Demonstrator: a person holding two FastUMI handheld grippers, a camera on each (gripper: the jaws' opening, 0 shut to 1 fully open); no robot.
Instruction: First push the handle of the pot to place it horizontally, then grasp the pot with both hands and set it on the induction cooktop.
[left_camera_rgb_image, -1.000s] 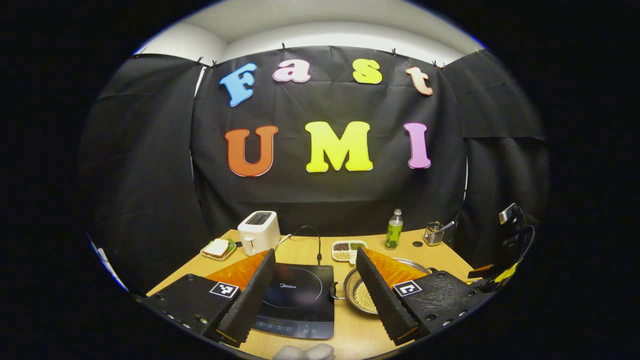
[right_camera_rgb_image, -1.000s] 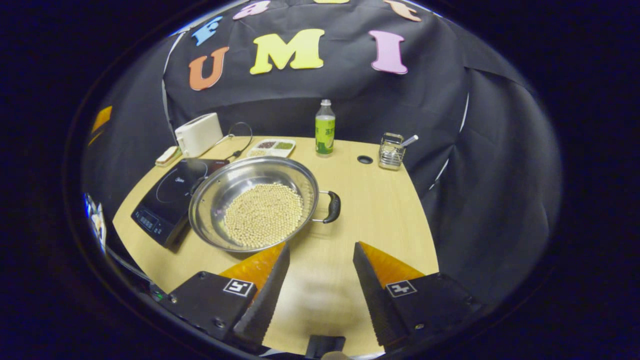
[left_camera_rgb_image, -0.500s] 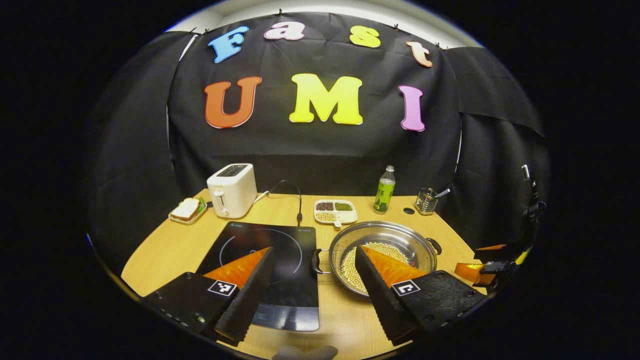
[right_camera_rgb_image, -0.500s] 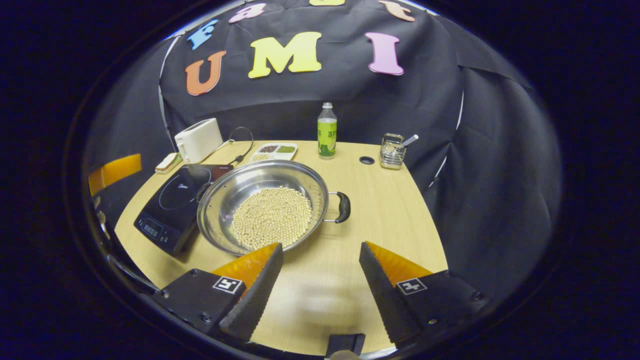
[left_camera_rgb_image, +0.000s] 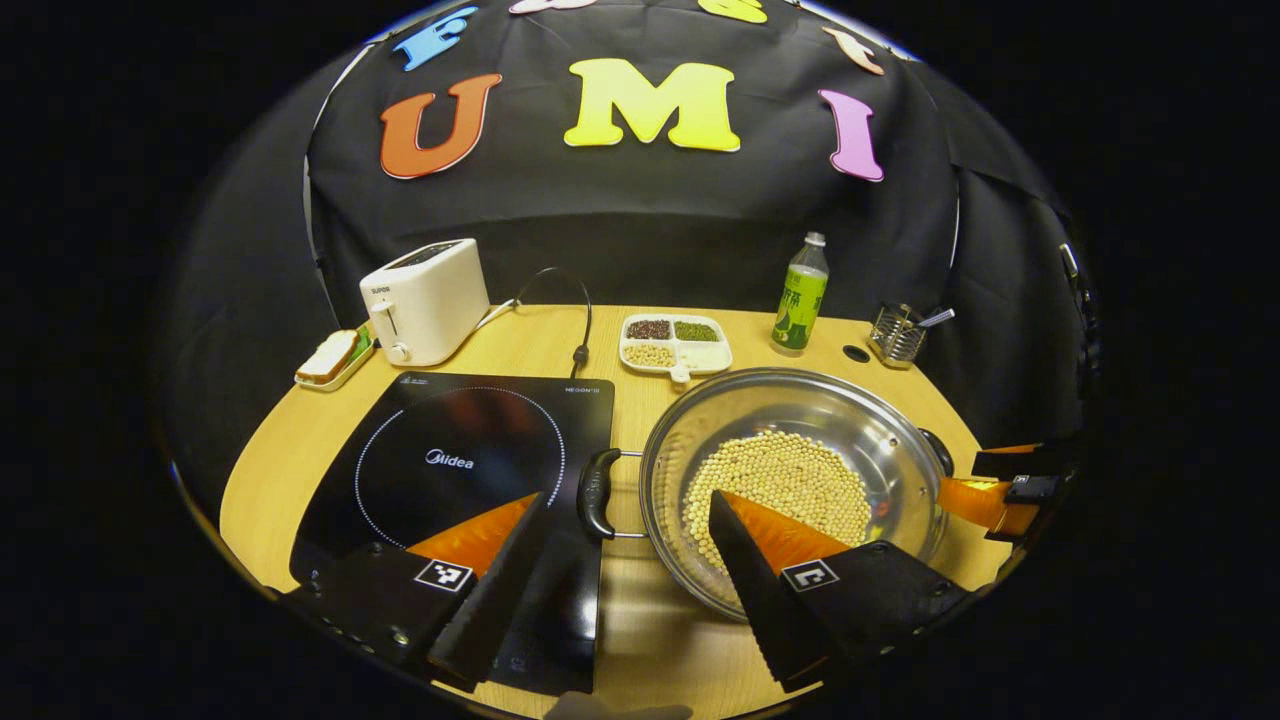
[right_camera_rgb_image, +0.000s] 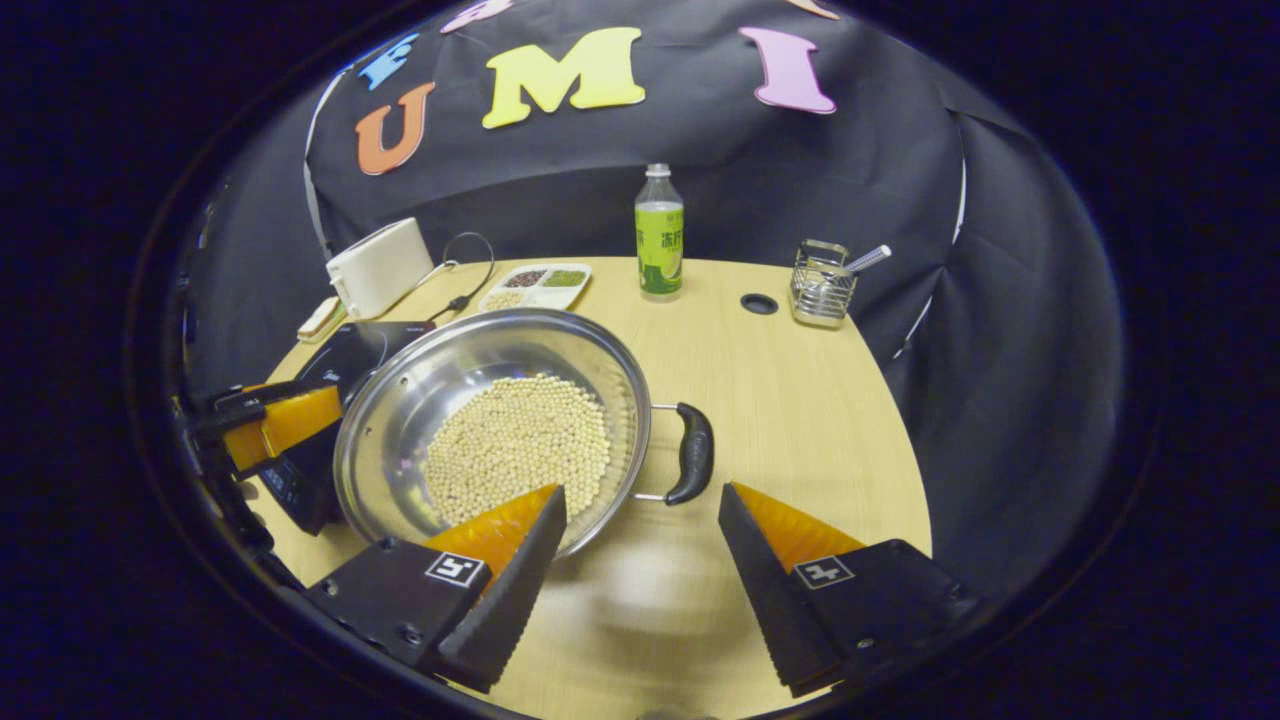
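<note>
Left gripper (left_camera_rgb_image: 628, 505): fingers spread wide, nothing held between them, tilted down toward the near part of the table. Also seen at the left edge of the right gripper view (right_camera_rgb_image: 275, 420), low and close to the tabletop.

Right gripper (right_camera_rgb_image: 642, 495): fingers likewise spread wide, gripping nothing, angled down over the table's near edge. Seen too at the right edge of the left gripper view (left_camera_rgb_image: 985, 495), low by the tabletop.

A booth of black cloth around a pale wooden desk.

The desk (left_camera_rgb_image: 300, 440) has a light wood-grain top with a rounded edge and a small round cable hole (right_camera_rgb_image: 759, 303) near its far right corner. Black cloth walls (right_camera_rgb_image: 760, 190) hang in folds behind it and along both sides, evenly lit.
</note>
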